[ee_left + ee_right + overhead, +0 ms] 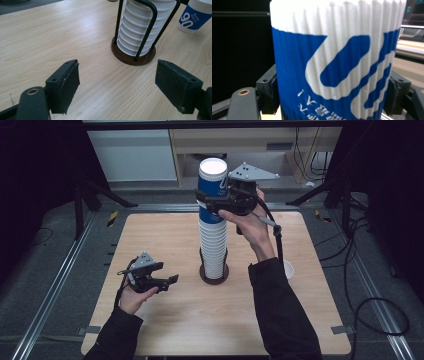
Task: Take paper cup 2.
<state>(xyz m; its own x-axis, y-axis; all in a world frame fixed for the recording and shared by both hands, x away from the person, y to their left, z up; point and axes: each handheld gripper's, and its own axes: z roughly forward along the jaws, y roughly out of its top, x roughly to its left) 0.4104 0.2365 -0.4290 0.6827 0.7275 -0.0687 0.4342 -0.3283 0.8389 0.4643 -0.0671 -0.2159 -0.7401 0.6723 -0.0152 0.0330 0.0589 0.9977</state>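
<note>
Markings: the blue-and-white ribbed paper cup point(337, 65) carries broad white curved strokes on a blue band and a row of small white characters near its foot, seen upside down in the right gripper view and not legible.
Second cup: a like blue-and-white paper cup point(197, 15) stands on the bench at 2 o'clock of the stack; large white figures on its blue band read roughly "06", with small unreadable print beside them.
Cup condition: vertical ribbing, white rim band, blue lower band, upright, mouth upward.
Cup location: atop the tall stack of white ribbed paper cups point(213, 247), in the dark wire holder with round brown base point(133, 56) at bench centre.
Right gripper point(220, 200): fingers clamped on either side of the top cup.
Left gripper point(167, 281): fingers spread wide, empty, at 8 o'clock of the holder, above the light wooden bench point(165, 320).
</note>
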